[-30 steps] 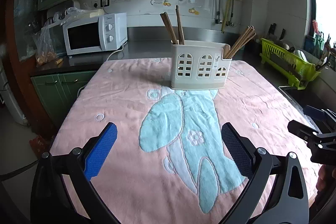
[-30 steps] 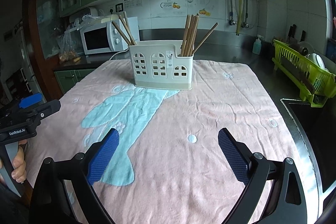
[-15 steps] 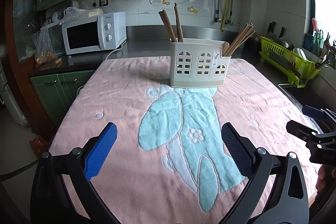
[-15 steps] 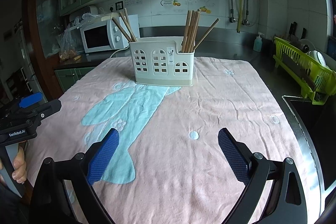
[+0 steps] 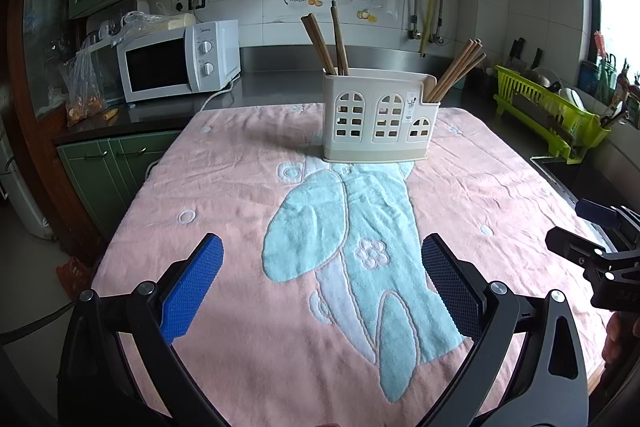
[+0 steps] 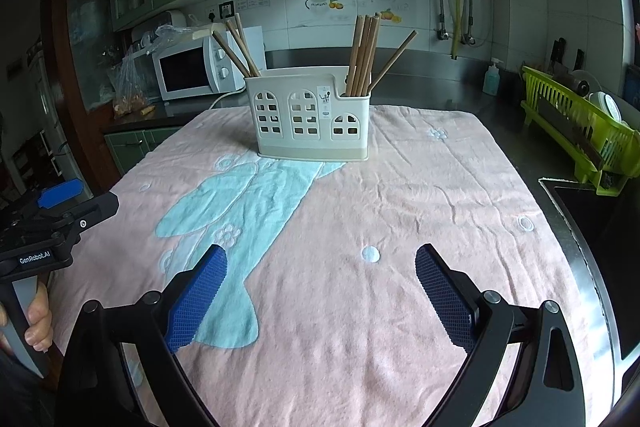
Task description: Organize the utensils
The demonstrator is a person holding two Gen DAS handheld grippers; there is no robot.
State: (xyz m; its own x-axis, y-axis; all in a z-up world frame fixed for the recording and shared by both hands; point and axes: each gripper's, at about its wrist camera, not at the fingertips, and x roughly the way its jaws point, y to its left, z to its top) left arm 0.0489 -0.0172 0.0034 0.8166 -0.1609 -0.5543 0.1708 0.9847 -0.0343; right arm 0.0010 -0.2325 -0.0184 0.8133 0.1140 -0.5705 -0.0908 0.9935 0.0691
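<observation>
A cream plastic utensil holder (image 5: 380, 119) with arched window cut-outs stands at the far middle of a pink towel (image 5: 224, 195); it also shows in the right wrist view (image 6: 310, 119). Wooden chopsticks (image 5: 330, 43) stick up from its left compartment and a bunch of chopsticks (image 5: 460, 67) from its right one; both bunches show in the right wrist view (image 6: 364, 51). My left gripper (image 5: 320, 283) is open and empty near the towel's front. My right gripper (image 6: 320, 287) is open and empty, to the right of the left one.
A white microwave (image 5: 180, 63) sits on the dark counter at the back left. A green dish rack (image 5: 552, 111) stands at the right by a sink (image 6: 592, 211). The other gripper shows at each view's edge: (image 5: 600, 255), (image 6: 40, 223).
Both grippers have drawn back and lowered slightly; the holder sits a little lower and farther in view. The jaws have stayed open.
</observation>
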